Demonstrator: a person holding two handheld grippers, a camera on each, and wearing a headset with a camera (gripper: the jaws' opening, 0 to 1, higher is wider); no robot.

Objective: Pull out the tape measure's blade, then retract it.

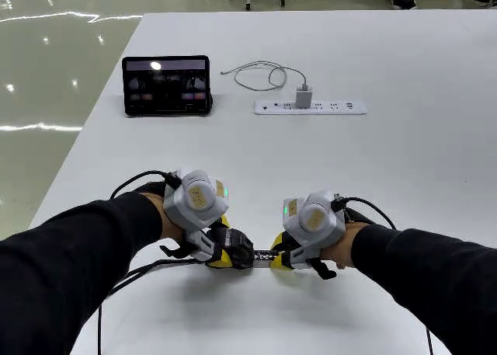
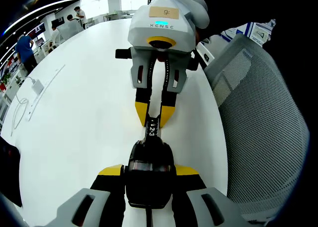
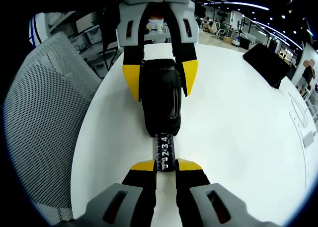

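Note:
The black tape measure case (image 1: 233,250) lies just above the white table near its front edge. My left gripper (image 2: 149,170) is shut on the case (image 2: 149,170), which it holds from the left. A short length of black blade with white numbers (image 3: 164,150) runs out of the case (image 3: 161,98) to my right gripper (image 3: 164,165), which is shut on the blade's end. In the head view the blade (image 1: 263,255) spans the small gap between the left gripper (image 1: 221,250) and the right gripper (image 1: 279,260). The left gripper view shows the right gripper (image 2: 154,118) pinching the blade (image 2: 152,128).
A dark tablet (image 1: 167,85) stands at the back left of the white table (image 1: 388,153). A white power strip (image 1: 311,106) with a plugged charger and looped cable lies behind the middle. A grey mesh chair (image 3: 47,117) sits close to the table's front edge.

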